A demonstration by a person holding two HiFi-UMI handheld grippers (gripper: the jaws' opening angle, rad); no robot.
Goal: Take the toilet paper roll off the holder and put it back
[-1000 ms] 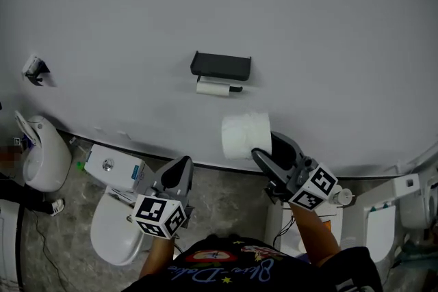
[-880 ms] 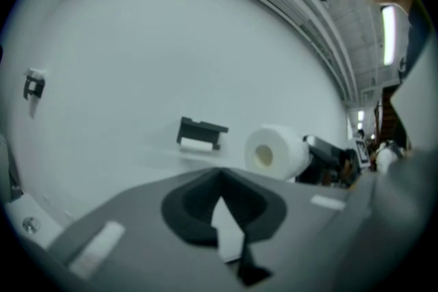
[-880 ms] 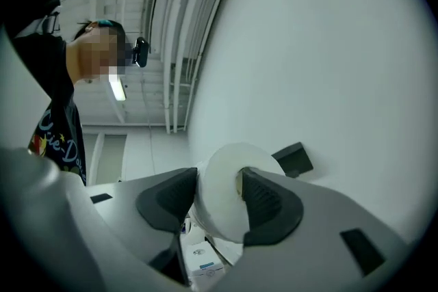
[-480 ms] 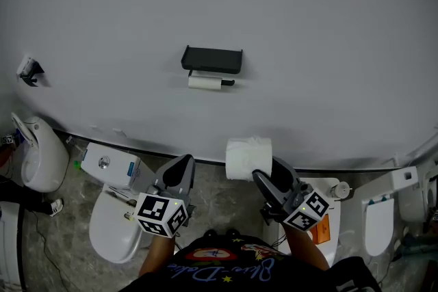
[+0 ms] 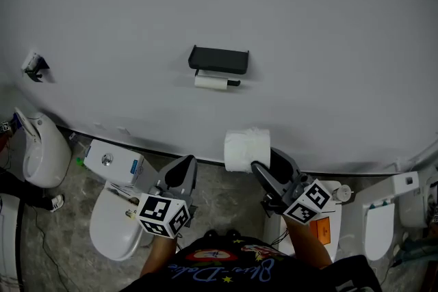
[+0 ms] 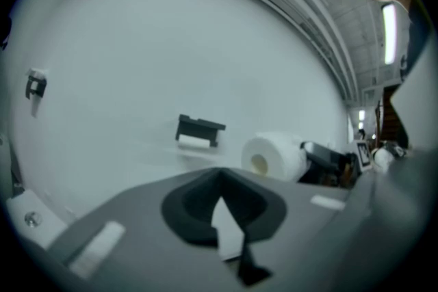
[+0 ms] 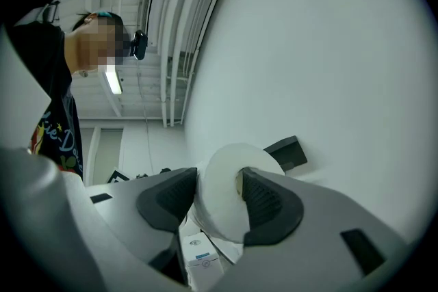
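Right gripper view: we pinch the white toilet paper roll (image 7: pixel 219 212) between the jaws of our right gripper (image 7: pixel 219 178), in mid-air, below the black wall holder (image 5: pixel 219 60) and well apart from it. Our left gripper (image 5: pixel 186 162) has its jaws pressed together, empty, nearby.

Holder (image 5: pixel 219 60) is on the wall, roughly centre frame in the head view, with a thin tube (image 5: pixel 211 83) tucked right under it. The toilet paper roll (image 5: pixel 246 150) sits below and slightly right of that, between the right gripper's (image 5: pixel 263 161) jaws. Left gripper (image 5: pixel 181 171) is off to its left, above the toilet (image 5: pixel 109 236) in the lower left corner. Small wall bracket (image 5: pixel 34 66) is way over at the left edge.
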